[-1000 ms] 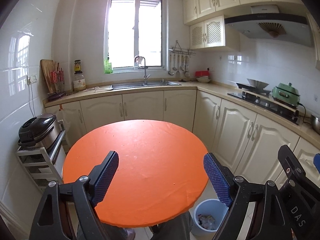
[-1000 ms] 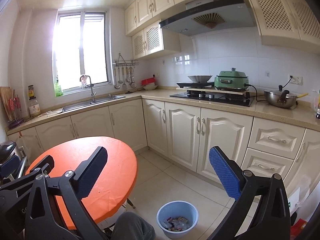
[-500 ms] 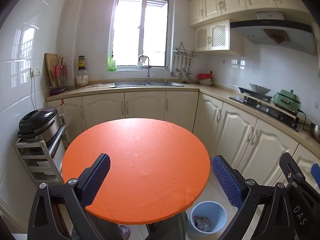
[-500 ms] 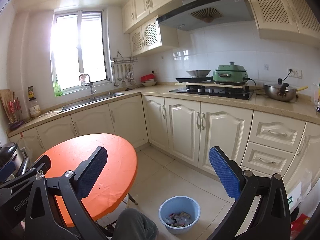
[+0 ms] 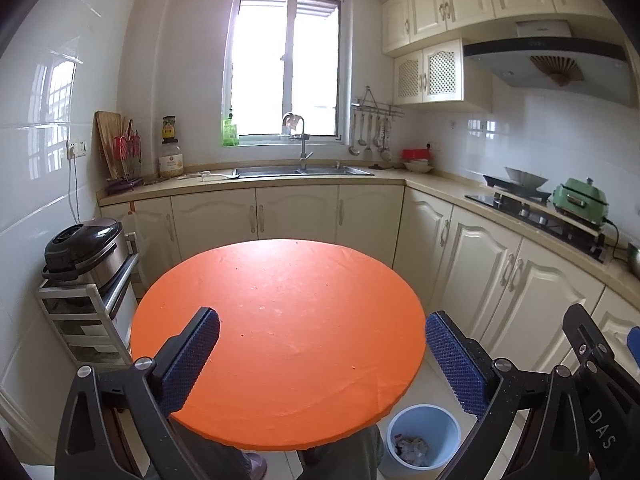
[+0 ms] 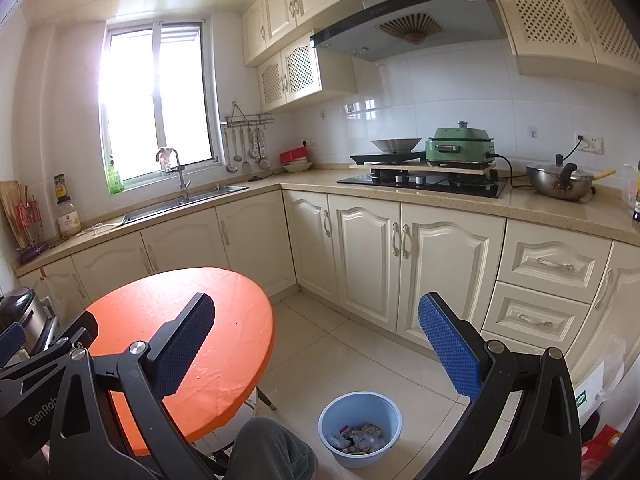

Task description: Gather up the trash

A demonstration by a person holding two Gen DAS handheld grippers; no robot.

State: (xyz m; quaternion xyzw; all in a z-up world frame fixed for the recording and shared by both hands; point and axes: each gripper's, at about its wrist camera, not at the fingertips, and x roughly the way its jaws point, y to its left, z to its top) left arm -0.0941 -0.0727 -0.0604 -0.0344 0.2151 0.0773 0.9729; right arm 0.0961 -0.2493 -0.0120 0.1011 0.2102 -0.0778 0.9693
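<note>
A round orange table [image 5: 280, 340] fills the middle of the left wrist view, its top bare apart from a few crumbs. My left gripper [image 5: 323, 320] hovers over its near edge, open, with nothing between the blue pads. A light blue bin [image 5: 448, 448] stands on the floor by the table's right side, with crumpled wrappers [image 6: 358, 436] in it. My right gripper [image 6: 316, 302] is open and empty above the floor, and the bin [image 6: 360, 394] lies below and between its fingers. The table [image 6: 240, 320] is to its left.
Cream cabinets and a countertop run along the back and right walls, with a sink [image 5: 304, 170], a hob [image 6: 420, 180] and a green cooker [image 6: 460, 146]. A rice cooker [image 5: 80, 248] sits on a rack at the left. A person's knee [image 6: 268, 448] is below the table edge.
The left gripper's jaws have spread wider and it has drawn back a little from the table. The right gripper has stayed where it was, still open.
</note>
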